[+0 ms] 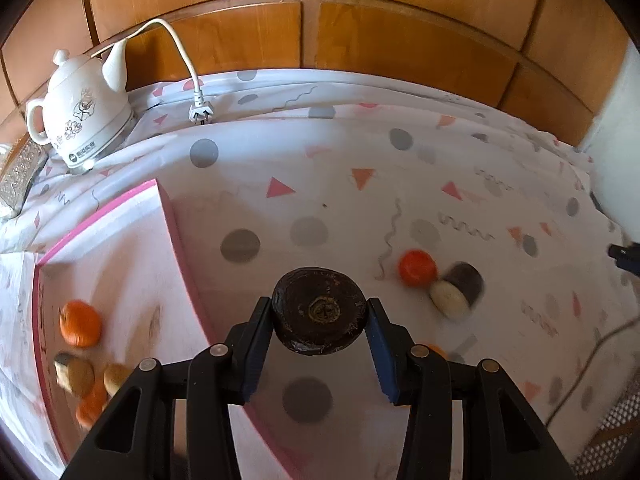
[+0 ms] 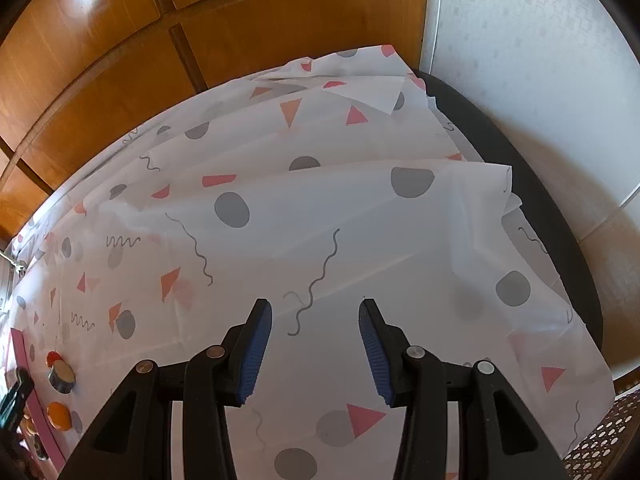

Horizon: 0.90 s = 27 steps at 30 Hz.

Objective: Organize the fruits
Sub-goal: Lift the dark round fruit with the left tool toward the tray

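Note:
My left gripper (image 1: pixel 319 304) is shut on a dark brown round fruit (image 1: pixel 318 320), held above the patterned tablecloth beside the pink-edged tray (image 1: pixel 172 216). Inside the tray lie an orange (image 1: pixel 79 323) and several blurred fruits. On the cloth to the right sit another orange (image 1: pixel 417 267) and a dark fruit with a pale cut face (image 1: pixel 456 290). My right gripper (image 2: pixel 315 306) is open over bare cloth with nothing between its blue pads. In the right wrist view the same dark cut fruit (image 2: pixel 62 376) and an orange (image 2: pixel 59 415) show at far left.
A white ceramic kettle (image 1: pixel 86 116) with its cord and plug (image 1: pixel 199 113) stands at the back left. Wood panels close off the back. The table's dark edge (image 2: pixel 560 240) curves along the right, with a wicker seat (image 2: pixel 600 440) below it.

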{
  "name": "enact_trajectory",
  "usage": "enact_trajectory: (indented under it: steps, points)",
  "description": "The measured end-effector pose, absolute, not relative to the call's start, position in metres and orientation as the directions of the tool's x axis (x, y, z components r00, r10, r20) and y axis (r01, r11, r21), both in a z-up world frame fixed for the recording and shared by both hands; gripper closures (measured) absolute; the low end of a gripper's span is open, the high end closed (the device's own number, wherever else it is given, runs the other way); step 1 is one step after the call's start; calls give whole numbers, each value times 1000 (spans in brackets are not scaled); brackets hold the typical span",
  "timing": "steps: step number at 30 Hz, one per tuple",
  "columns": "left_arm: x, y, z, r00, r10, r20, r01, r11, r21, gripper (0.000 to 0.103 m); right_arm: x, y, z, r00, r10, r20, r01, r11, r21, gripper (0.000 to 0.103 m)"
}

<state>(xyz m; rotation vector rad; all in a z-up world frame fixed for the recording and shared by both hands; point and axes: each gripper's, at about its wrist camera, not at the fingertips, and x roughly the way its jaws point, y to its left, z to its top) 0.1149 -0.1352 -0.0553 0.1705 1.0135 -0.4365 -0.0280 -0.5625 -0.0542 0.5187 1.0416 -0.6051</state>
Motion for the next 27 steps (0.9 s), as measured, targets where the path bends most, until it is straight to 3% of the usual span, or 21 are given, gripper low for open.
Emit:
enact_trajectory:
  steps: [27]
  points:
    - [26,-88,-42,463,-372,-805,427,889,-165,56,-8,-518,-55,409,-125,-904,503,857,109,57]
